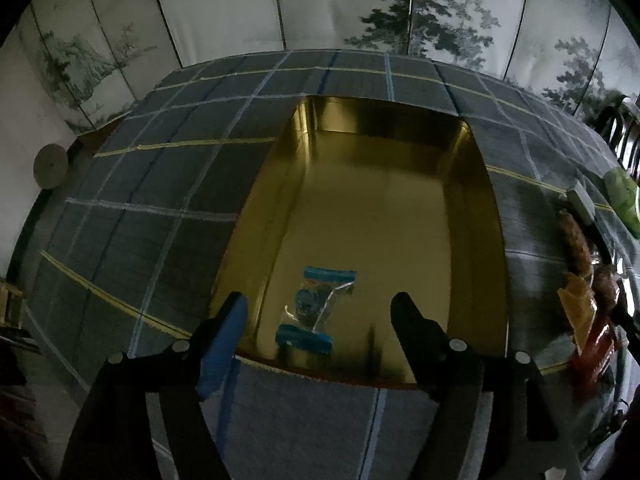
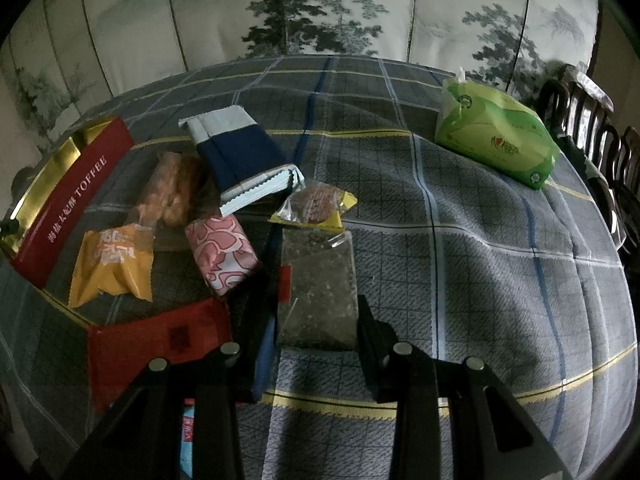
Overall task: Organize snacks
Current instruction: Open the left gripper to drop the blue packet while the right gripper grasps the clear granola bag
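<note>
Right gripper [image 2: 316, 320], jaws spread either side of the dark seed bar [image 2: 318, 280], lined up to pinch it. Left gripper [image 1: 320, 320], jaws wide and empty, hangs over the gold tin [image 1: 472, 208], where one blue-wrapped snack [image 1: 316, 308] already lies. Other snacks crowd the checked worktop [image 2: 480, 260].

The left gripper [image 1: 320, 312] is built from black angular arms, each fitted with round silver screw heads, and its left finger is faced with a ribbed blue pad [image 1: 224, 344]. The right gripper [image 2: 316, 320] is made alike, black with silver screws and one blue-edged finger.
</note>
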The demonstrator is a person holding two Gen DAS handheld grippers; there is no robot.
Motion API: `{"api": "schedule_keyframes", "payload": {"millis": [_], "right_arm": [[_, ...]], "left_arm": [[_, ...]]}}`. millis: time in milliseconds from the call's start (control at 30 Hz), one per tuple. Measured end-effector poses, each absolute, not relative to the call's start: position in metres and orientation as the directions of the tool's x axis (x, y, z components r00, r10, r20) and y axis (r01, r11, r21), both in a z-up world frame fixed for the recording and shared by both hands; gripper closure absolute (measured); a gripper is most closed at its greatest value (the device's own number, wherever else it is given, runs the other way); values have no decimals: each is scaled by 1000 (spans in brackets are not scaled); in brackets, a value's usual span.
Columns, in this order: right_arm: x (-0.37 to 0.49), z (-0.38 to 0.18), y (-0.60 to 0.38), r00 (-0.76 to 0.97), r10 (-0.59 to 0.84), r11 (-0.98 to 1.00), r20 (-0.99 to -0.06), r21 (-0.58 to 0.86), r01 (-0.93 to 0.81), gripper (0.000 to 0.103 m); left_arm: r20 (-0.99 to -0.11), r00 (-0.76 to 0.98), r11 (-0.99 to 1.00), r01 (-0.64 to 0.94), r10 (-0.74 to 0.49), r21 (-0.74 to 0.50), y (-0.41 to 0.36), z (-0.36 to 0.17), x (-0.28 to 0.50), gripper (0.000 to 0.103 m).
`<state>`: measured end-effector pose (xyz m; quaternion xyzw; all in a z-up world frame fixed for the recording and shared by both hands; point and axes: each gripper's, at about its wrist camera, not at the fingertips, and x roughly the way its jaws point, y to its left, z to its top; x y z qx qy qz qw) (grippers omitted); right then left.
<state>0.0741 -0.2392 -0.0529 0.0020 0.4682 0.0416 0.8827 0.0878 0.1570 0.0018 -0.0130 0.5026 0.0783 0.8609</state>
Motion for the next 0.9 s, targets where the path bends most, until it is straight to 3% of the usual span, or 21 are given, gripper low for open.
{"api": "schedule_keyframes", "payload": {"millis": [500, 700, 900], "right_arm": [[63, -13, -242, 617, 76, 997, -784, 63, -44, 68], [70, 15, -189, 632, 192, 977, -751, 86, -195, 68], [81, 17, -108, 558, 359, 909, -748, 144, -392, 68]], "left_arm": [[-859, 512, 980, -179, 19, -85, 169, 11, 71, 22], [-836, 547, 966, -234, 39, -107, 188, 23, 62, 17], [-818, 558, 955, -294, 141, -35, 210, 32, 45, 14]]}}
